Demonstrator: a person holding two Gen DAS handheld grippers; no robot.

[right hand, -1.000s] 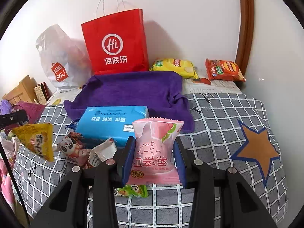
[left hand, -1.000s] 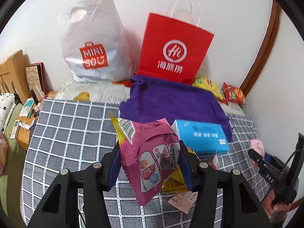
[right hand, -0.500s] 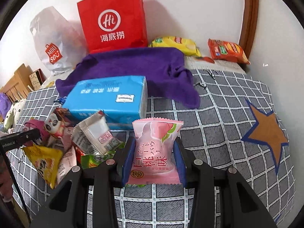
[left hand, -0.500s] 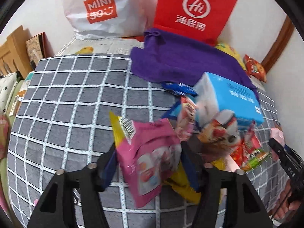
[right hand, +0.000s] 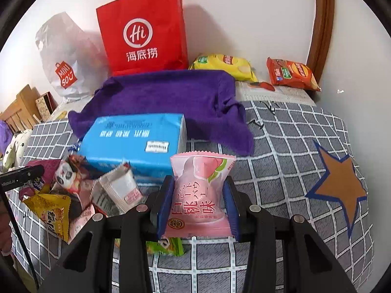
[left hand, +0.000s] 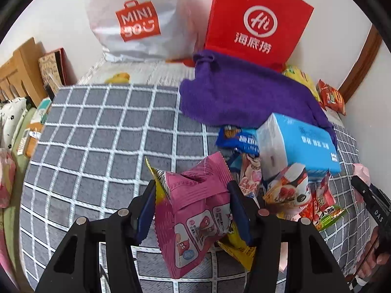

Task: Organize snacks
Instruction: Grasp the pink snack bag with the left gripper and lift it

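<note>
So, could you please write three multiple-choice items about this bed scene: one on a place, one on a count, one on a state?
1. Where does the towel lie?
A. in front of the red bag
B. on the star
C. inside the white bag

2. How many crisp bags lie right of the red bag?
A. one
B. two
C. four

3. The right gripper is
A. open and empty
B. shut on the peach packet
C. shut on the blue pack

A: its far edge meets the bag's base.
B: a yellow bag and an orange bag.
B: both pads press the packet's sides.
</note>
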